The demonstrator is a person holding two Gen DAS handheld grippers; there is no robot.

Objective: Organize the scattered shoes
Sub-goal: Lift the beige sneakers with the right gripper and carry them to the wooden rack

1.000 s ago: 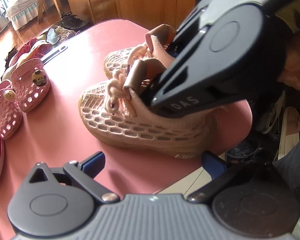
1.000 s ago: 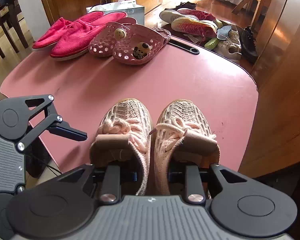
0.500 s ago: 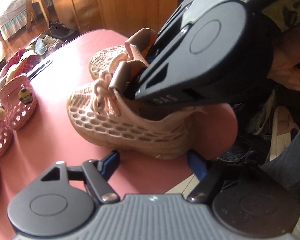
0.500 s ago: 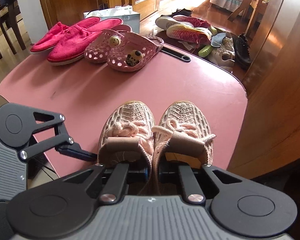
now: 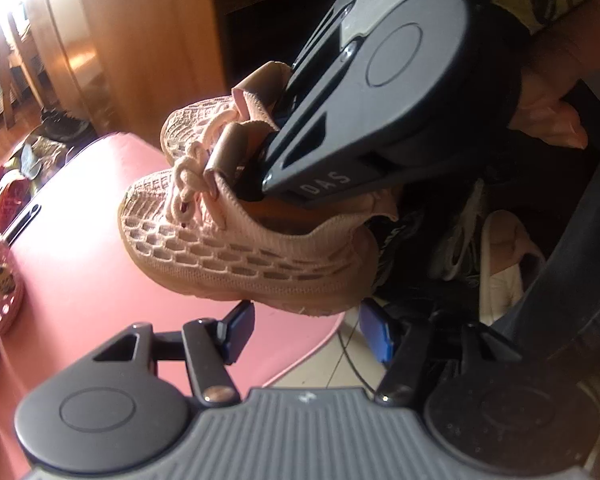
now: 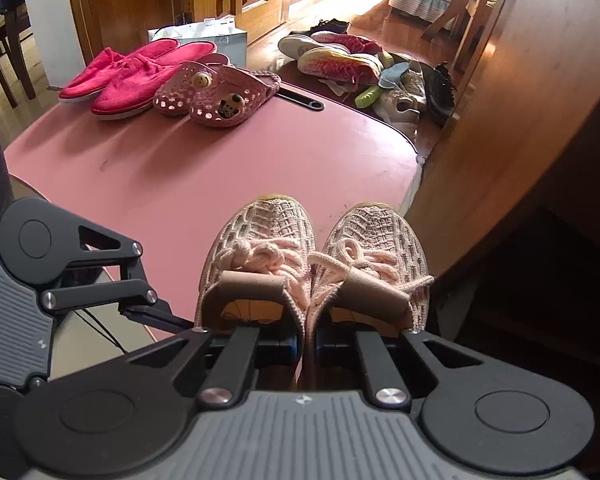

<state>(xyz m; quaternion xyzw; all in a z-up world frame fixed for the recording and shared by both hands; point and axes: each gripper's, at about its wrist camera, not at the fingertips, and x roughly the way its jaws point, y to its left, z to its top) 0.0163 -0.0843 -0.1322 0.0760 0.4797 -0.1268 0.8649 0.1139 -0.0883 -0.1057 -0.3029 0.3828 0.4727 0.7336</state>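
The right gripper (image 6: 307, 350) is clenched on the pair of pink knit sneakers (image 6: 316, 256): one finger reaches into each shoe opening, and the two inner collar walls are pinched together between the pads. The sneakers sit side by side in this grip, toes pointing away from the camera, raised above the near edge of the pink table (image 6: 228, 168) with their heels past that edge.

The left gripper (image 5: 306, 330) holds its blue pads just under the sole of the nearer sneaker. The jaws stand apart with nothing pressed between them, so it grasps nothing, though the gap is about as narrow as this gripper goes.

On the far side of the pink table, a pair of red slippers (image 6: 128, 72) lies at the left corner, with a pair of pink perforated clogs (image 6: 216, 94) just beside them. Beyond the table's far edge, a heap of mixed shoes (image 6: 364, 68) covers the wooden floor.
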